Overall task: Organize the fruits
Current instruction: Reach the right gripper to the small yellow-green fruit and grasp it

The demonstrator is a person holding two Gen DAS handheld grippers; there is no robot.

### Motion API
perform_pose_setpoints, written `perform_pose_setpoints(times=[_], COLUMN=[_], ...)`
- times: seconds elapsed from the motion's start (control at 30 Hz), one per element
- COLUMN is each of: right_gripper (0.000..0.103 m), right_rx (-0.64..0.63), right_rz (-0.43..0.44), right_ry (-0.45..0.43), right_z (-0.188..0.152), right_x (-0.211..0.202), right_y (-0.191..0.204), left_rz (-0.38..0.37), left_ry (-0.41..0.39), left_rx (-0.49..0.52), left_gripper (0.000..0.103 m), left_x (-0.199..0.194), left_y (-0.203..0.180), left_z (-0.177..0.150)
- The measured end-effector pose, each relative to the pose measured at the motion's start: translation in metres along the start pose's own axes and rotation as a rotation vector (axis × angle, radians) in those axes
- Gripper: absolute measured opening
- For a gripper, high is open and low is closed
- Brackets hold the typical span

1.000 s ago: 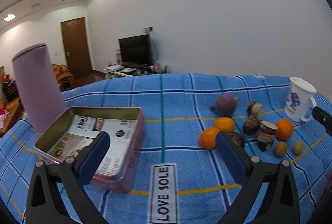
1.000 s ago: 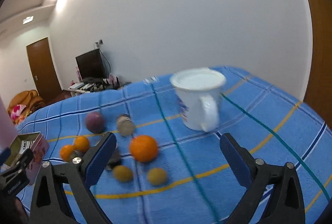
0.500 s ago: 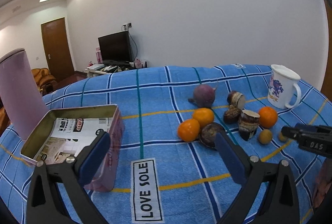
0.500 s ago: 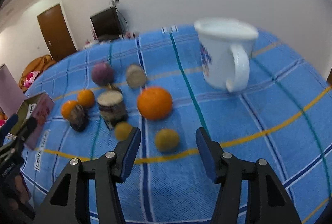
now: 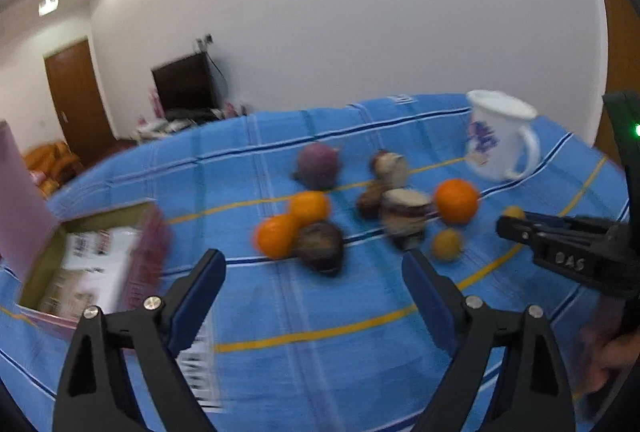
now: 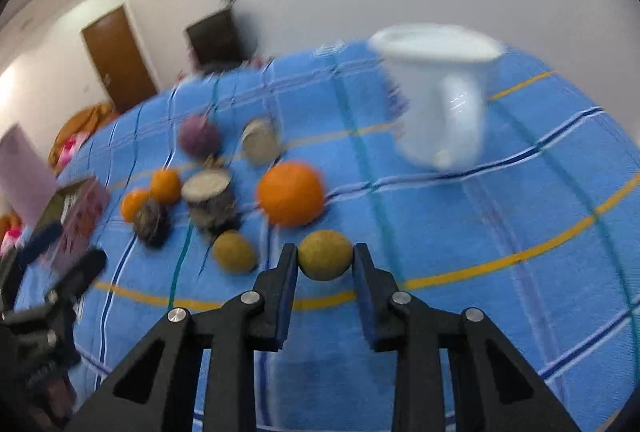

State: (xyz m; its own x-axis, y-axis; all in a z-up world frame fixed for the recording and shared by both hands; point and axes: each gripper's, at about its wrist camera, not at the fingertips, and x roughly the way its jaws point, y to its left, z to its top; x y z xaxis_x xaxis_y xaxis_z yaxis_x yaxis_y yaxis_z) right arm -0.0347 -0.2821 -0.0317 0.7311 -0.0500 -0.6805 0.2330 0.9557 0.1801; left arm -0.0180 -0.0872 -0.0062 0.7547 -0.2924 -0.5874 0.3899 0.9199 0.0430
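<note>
A small, round, yellow-green fruit (image 6: 325,255) sits pinched between the pads of the right hand-held gripper (image 6: 325,264), whose jaws have just closed on it, low over the blue checked cloth (image 6: 460,240). A second yellow fruit (image 6: 234,252) lies just left of that gripper, an orange (image 6: 291,193) just beyond. Farther ahead to the right stands a white mug (image 6: 440,99); its contents cannot be seen. Far left, an open tin (image 5: 96,256) holds printed paper. The left hand-held gripper (image 5: 314,268) gapes wide, narrowing slightly, holding nothing.
</note>
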Motion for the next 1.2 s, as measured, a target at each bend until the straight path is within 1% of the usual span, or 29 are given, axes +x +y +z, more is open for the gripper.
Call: perform_pose_setpoints(times=[0.07,0.1,0.13,0.2,0.3,0.33,0.37,0.4,0.43,0.5,0.53,0.63,0.7,0.77,0.83,0.9,0.97,1.0,1.1,1.2], right_gripper=[0.029,0.029,0.03,0.03,0.03,0.03,0.03,0.03,0.03,0.03,0.03,0.03,0.03,0.03,0.03,0.03,0.03,0.03,0.03,0.03], right_rx=[0.037,0.057,0.065,0.069,0.083,0.09,0.094,0.095,0.098,0.095,0.094,0.088,0.088,0.09,0.088,0.084,0.073,0.069,0.036,0.001], right_rz=[-0.025,-0.043,-0.057,-0.076,-0.064,-0.064,-0.066,-0.065,-0.061,-0.044,-0.037,-0.035,-0.04,-0.049,-0.063,-0.075,-0.089,-0.091,-0.106,-0.118], right_ry=[-0.049,-0.077,-0.091,-0.115,-0.127,-0.133,-0.14,-0.144,-0.144,-0.134,-0.131,-0.135,-0.135,-0.126,-0.12,-0.122,-0.133,-0.138,-0.171,-0.212], right_z=[0.004,0.005,0.006,0.005,0.006,0.007,0.005,0.006,0.005,0.004,0.003,0.004,0.003,0.003,0.002,0.002,0.001,0.0,-0.001,-0.004], right_x=[-0.01,-0.017,-0.021,-0.027,-0.029,-0.031,-0.034,-0.035,-0.035,-0.033,-0.033,-0.03,-0.03,-0.027,-0.024,-0.024,-0.025,-0.025,-0.03,-0.037], right_y=[-0.009,-0.016,-0.019,-0.023,-0.024,-0.026,-0.028,-0.027,-0.028,-0.026,-0.026,-0.022,-0.022,-0.023,-0.022,-0.022,-0.02,-0.019,-0.011,-0.003], left_rz=[-0.024,-0.027,-0.024,-0.006,-0.007,-0.005,0.005,0.008,0.002,0.037,0.043,0.019,0.021,0.006,-0.031,-0.052,-0.069,-0.066,-0.035,-0.024], left_ry=[0.013,0.019,0.026,0.056,0.136,0.15,0.183,0.208,0.233,0.273,0.279,0.276,0.273,0.268,0.265,0.255,0.223,0.198,0.105,0.017], left_rx=[-0.031,-0.036,-0.034,-0.028,-0.074,-0.082,-0.078,-0.078,-0.085,-0.081,-0.086,-0.103,-0.102,-0.113,-0.117,-0.126,-0.134,-0.125,-0.055,-0.015], left_gripper=[0.09,0.084,0.081,0.069,0.064,0.063,0.062,0.057,0.056,0.057,0.058,0.05,0.037,0.031,0.031,0.031,0.031,0.031,0.031,0.031], left_x=[0.006,0.009,0.014,0.027,0.051,0.055,0.062,0.067,0.072,0.08,0.082,0.081,0.079,0.077,0.073,0.068,0.06,0.054,0.033,0.009], left_y=[-0.015,-0.022,-0.032,-0.05,-0.069,-0.074,-0.079,-0.082,-0.085,-0.089,-0.089,-0.086,-0.083,-0.076,-0.068,-0.063,-0.056,-0.054,-0.05,-0.032], left_z=[0.007,0.01,0.013,0.016,0.016,0.015,0.015,0.014,0.014,0.013,0.013,0.013,0.012,0.01,0.009,0.006,0.005,0.005,0.006,0.008])
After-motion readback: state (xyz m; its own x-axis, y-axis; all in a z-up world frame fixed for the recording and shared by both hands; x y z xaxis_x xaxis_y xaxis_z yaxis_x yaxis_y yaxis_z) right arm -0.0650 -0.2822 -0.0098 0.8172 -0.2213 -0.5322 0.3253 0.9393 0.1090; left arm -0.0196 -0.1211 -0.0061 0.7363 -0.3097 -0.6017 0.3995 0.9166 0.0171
